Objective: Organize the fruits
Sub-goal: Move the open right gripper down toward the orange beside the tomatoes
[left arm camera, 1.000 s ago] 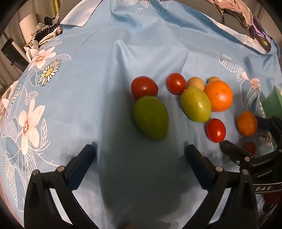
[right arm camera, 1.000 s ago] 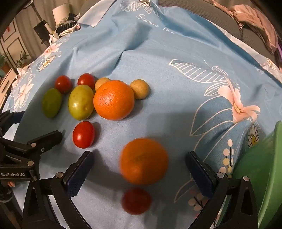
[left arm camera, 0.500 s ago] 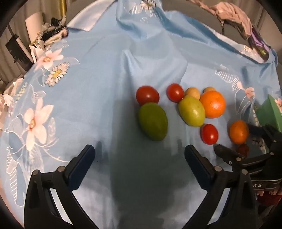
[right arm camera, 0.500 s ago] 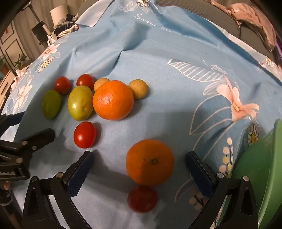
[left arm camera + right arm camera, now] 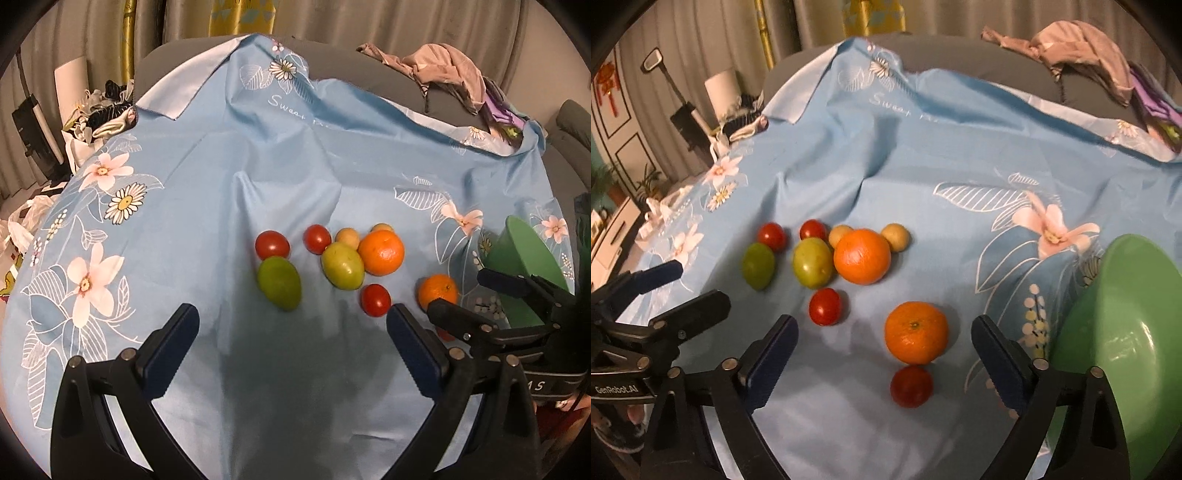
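Fruits lie on a light blue flowered cloth (image 5: 258, 166). A dark green fruit (image 5: 279, 282) and a red tomato (image 5: 272, 244) sit just ahead of my left gripper (image 5: 291, 321), which is open and empty. A yellow-green fruit (image 5: 342, 265), a large orange (image 5: 381, 252), small tan fruits (image 5: 347, 238) and more tomatoes (image 5: 375, 300) cluster to the right. My right gripper (image 5: 884, 332) is wide and closing slightly. A small orange (image 5: 916, 332) and a red tomato (image 5: 910, 386) lie between its fingers, untouched.
A green bowl (image 5: 1126, 332) stands tilted at the right edge, close beside the right gripper's right finger. Crumpled clothes (image 5: 443, 70) lie on the grey sofa back behind. Bags and clutter (image 5: 99, 114) sit off the cloth's left side. The two grippers hang close together.
Both grippers have lifted and tilted up, so the fruits look smaller and the room behind shows. The small orange, blurred a second ago, now lies still.
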The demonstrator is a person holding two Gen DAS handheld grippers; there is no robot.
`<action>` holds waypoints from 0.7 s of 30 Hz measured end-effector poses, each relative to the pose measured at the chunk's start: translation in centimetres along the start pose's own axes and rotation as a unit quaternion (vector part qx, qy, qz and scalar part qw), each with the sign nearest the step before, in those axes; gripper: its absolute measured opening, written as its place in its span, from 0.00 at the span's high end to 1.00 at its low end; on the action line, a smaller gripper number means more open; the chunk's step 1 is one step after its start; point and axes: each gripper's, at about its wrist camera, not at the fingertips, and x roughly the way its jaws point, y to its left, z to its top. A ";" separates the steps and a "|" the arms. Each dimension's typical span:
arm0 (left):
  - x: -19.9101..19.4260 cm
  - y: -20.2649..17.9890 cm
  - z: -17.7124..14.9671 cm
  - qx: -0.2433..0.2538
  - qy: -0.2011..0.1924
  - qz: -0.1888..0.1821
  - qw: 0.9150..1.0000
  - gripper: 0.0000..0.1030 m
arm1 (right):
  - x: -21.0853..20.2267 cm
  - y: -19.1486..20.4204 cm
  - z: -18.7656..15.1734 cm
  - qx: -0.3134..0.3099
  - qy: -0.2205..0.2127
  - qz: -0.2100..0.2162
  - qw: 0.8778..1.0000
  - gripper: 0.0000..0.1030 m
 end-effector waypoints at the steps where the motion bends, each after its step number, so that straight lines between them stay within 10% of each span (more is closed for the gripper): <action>1: -0.1 0.0 -0.1 0.000 -0.002 0.001 1.000 0.02 | -0.1 -0.1 0.0 0.005 -0.003 0.002 1.000 0.09; 21: -1.2 1.0 -0.2 -0.027 -0.017 -0.022 0.999 0.04 | -1.9 -1.4 -0.2 0.061 -0.018 0.031 0.997 0.13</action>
